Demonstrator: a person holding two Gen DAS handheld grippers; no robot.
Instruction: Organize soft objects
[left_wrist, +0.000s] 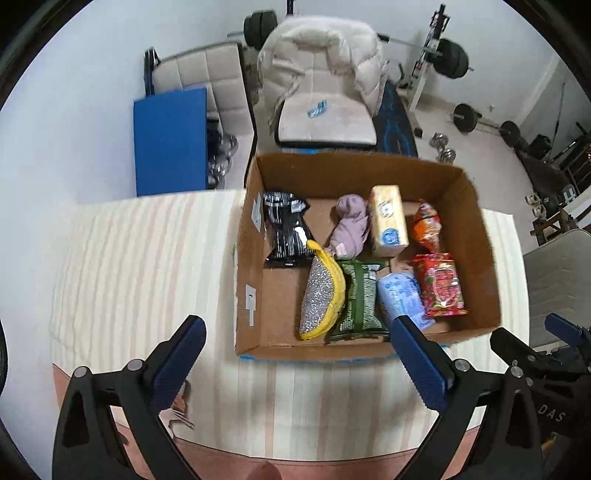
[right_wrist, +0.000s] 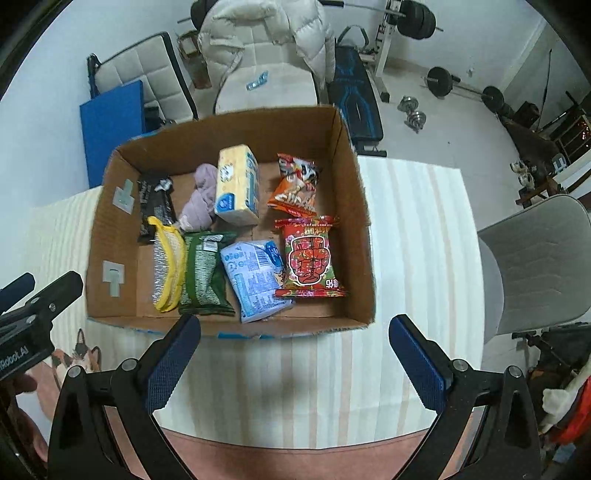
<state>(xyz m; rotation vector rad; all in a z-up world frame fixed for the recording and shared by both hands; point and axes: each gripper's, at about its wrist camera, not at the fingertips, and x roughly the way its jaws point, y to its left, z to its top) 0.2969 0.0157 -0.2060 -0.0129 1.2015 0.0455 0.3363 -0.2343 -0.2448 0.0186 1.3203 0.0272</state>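
A cardboard box (left_wrist: 255, 288) (right_wrist: 354, 192) stands on the striped table and holds several soft items: a black pack (left_wrist: 286, 230), a lilac cloth (right_wrist: 201, 199), a yellow tissue pack (right_wrist: 236, 184), an orange snack bag (right_wrist: 295, 188), a red snack bag (right_wrist: 310, 258), a pale blue pack (right_wrist: 255, 280), a green pack (right_wrist: 203, 273) and a silver-and-yellow scrubber (left_wrist: 321, 295). My left gripper (left_wrist: 295, 332) hangs open above the table by the box's near wall, with nothing between its fingers. My right gripper (right_wrist: 295, 328) is wide open and empty, over the near wall too.
Beyond the table are a padded chair with a white puffer jacket (left_wrist: 321, 55), a blue mat (left_wrist: 170, 140) and weights on the floor (right_wrist: 439, 79). A grey chair (right_wrist: 539, 258) stands to the right. The striped tablecloth (left_wrist: 147, 258) stretches left of the box.
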